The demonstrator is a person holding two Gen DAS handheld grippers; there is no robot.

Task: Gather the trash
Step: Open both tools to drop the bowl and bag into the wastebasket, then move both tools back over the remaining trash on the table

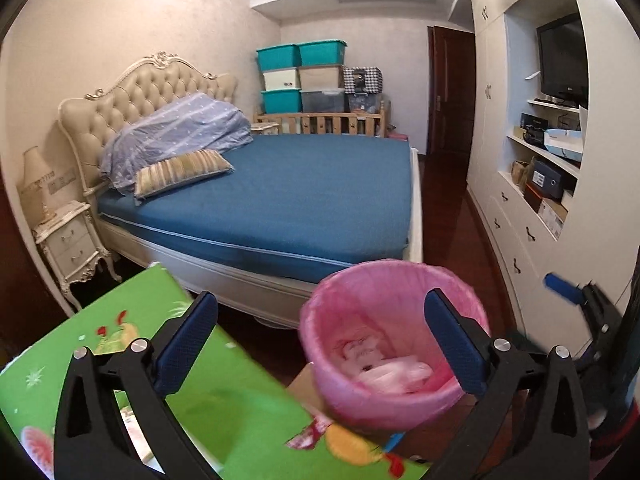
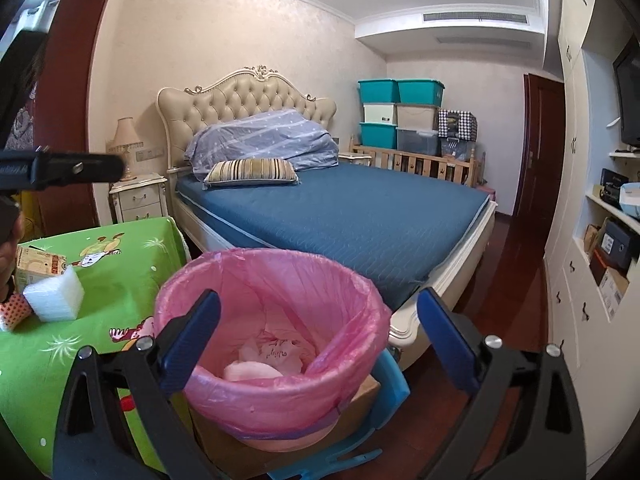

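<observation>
A trash bin lined with a pink bag stands beside a table with a green cartoon cloth. Crumpled white and pink wrappers lie inside the bin. My left gripper is open and empty, held above the bin and table edge. My right gripper is open and empty, just above the bin's mouth. On the table in the right wrist view lie a white foam block, a small cardboard carton and a red spotted item.
A bed with a blue mattress stands behind the bin. A white wardrobe with shelves and drawers lines the right side. A nightstand sits left of the bed. The bin rests on a cardboard box.
</observation>
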